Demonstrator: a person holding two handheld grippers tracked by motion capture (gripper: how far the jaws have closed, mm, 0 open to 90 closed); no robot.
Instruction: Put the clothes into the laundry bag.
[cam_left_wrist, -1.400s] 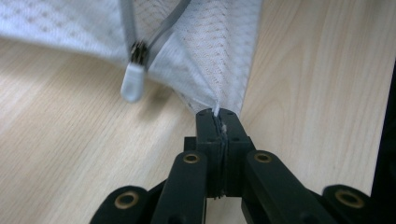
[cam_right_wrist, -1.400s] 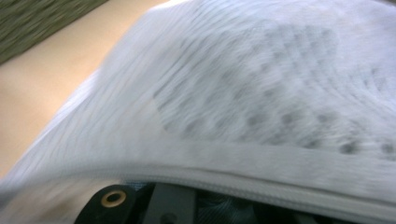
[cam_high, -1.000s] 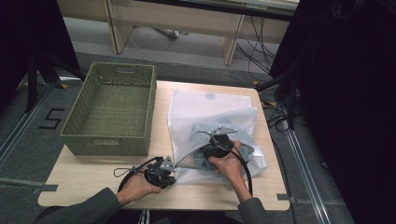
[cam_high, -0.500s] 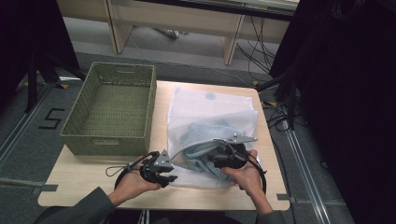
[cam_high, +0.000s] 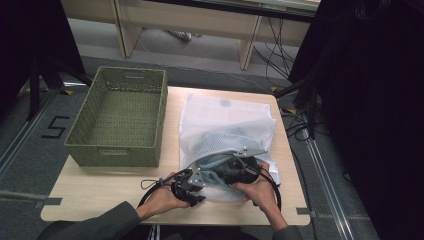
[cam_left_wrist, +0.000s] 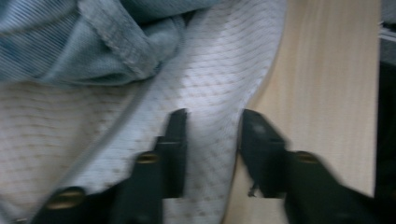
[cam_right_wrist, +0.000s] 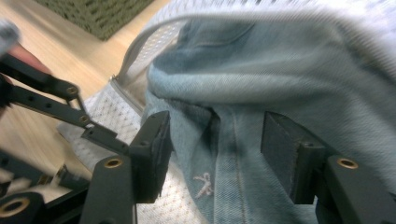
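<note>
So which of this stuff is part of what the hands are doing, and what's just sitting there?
In use:
mesh bag
jeans
left gripper
right gripper

Lying about:
green basket

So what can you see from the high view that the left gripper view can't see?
High view: the green woven plastic basket, standing left of the bag, and both hands. Left gripper view: its own open black tongs straddling a fold of mesh at the bag's edge. Shared: the white mesh laundry bag, the light-blue denim garment inside it, and the pale wooden table.
</note>
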